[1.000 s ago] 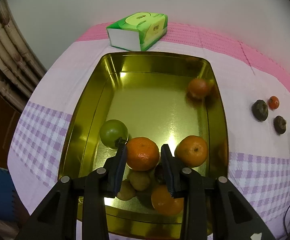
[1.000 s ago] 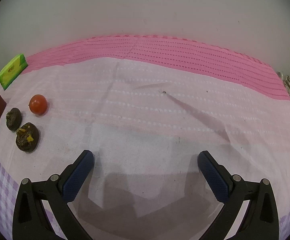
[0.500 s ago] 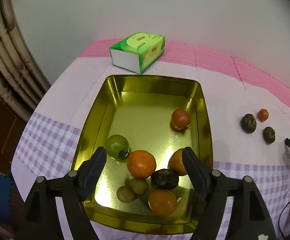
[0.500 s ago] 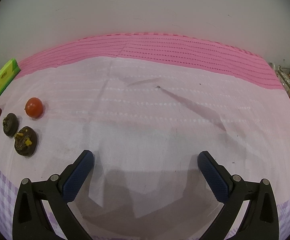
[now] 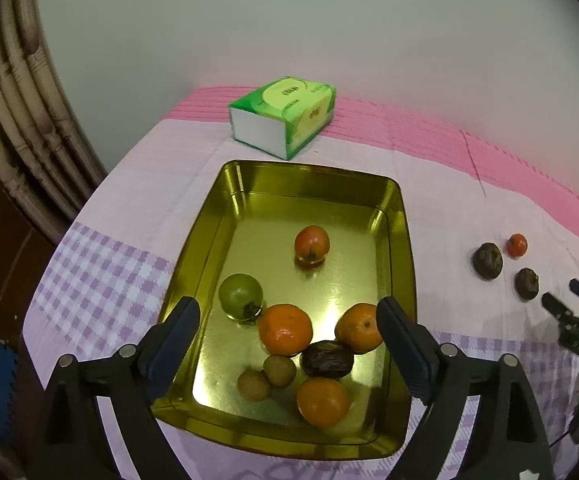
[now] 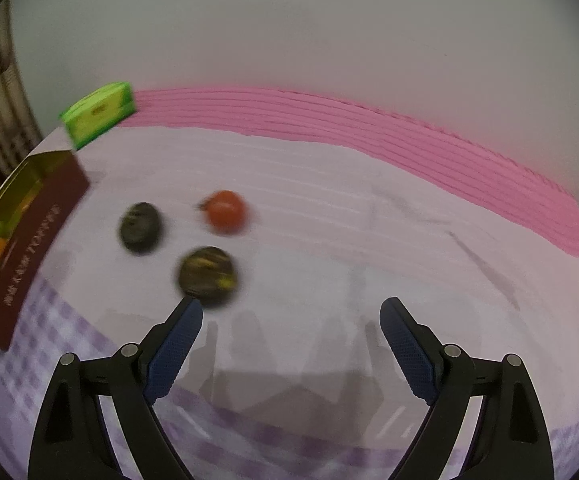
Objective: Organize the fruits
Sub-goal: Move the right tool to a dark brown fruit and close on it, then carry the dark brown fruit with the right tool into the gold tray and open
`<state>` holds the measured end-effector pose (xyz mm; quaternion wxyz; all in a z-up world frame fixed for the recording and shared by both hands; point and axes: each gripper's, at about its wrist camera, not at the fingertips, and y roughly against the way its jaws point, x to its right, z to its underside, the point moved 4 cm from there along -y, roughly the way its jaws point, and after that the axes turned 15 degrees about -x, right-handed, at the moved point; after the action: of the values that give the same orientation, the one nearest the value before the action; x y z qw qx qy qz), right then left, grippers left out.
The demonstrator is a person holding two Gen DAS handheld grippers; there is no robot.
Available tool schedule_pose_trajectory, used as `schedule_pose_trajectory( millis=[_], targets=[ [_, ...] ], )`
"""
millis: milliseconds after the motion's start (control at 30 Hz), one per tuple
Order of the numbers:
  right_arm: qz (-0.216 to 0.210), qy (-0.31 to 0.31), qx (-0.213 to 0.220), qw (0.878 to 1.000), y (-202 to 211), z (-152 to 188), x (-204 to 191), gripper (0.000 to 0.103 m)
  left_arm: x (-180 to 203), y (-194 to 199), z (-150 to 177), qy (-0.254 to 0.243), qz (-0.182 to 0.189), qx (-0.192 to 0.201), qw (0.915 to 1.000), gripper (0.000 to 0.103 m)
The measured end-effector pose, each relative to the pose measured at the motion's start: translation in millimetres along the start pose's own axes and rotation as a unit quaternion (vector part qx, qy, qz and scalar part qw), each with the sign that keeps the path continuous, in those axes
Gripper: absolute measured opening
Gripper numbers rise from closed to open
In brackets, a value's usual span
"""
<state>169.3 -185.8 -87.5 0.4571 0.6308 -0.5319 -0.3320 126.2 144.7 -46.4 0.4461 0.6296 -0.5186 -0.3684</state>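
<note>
A plain grey wall (image 5: 329, 32) backs the table, draped in a pink and lilac-checked cloth (image 5: 101, 292). On it sits a gold tin tray (image 5: 209, 216) holding oranges (image 5: 285, 330), a green fruit (image 5: 240, 295) and smaller ones; a green tissue box (image 5: 285, 120) lies beyond its far edge. Right of the tray, on bare cloth, rest two dark fruits (image 6: 207, 274) and a red tomato (image 6: 226, 212). The left gripper (image 5: 287, 334) has just been spreading, empty above the tray; the right gripper (image 6: 291, 334) has been narrowing, gaping, nothing between.
</note>
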Motion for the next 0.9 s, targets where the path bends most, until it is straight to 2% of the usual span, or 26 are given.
schedule_pose_trajectory(
  millis=[133, 267, 400, 467, 500, 633, 900],
  targets=[
    [-0.003, 0.007, -0.01, 1.0, -12, -7, -18, 0.089, -11, 2, 3, 0.019, 0.001, -0.004, 0.9998, 0.089],
    [-0.012, 0.004, -0.028, 1.0, -20, -11, -28, 0.075, -21, 4, 5, 0.035, 0.002, -0.006, 0.9993, 0.089],
    [-0.014, 0.001, -0.031, 0.999, -25, -14, -30, 0.067, -30, 4, 8, 0.047, 0.002, -0.012, 0.9988, 0.09],
    [-0.018, 0.002, -0.035, 0.999, -26, -11, -32, 0.052, -33, 3, 10, 0.051, 0.002, -0.016, 0.9986, 0.09],
    [-0.02, 0.002, -0.039, 0.999, -27, -12, -33, 0.048, -35, 3, 11, 0.053, 0.0, -0.018, 0.9985, 0.09],
    [-0.013, 0.008, -0.036, 0.999, -28, -12, -38, 0.042, -41, 3, 14, 0.057, -0.003, -0.022, 0.9981, 0.09],
    [-0.028, 0.008, -0.022, 0.999, -11, -20, -48, 0.042, -57, 5, 20, 0.078, -0.003, -0.028, 0.9965, 0.092]
  ],
)
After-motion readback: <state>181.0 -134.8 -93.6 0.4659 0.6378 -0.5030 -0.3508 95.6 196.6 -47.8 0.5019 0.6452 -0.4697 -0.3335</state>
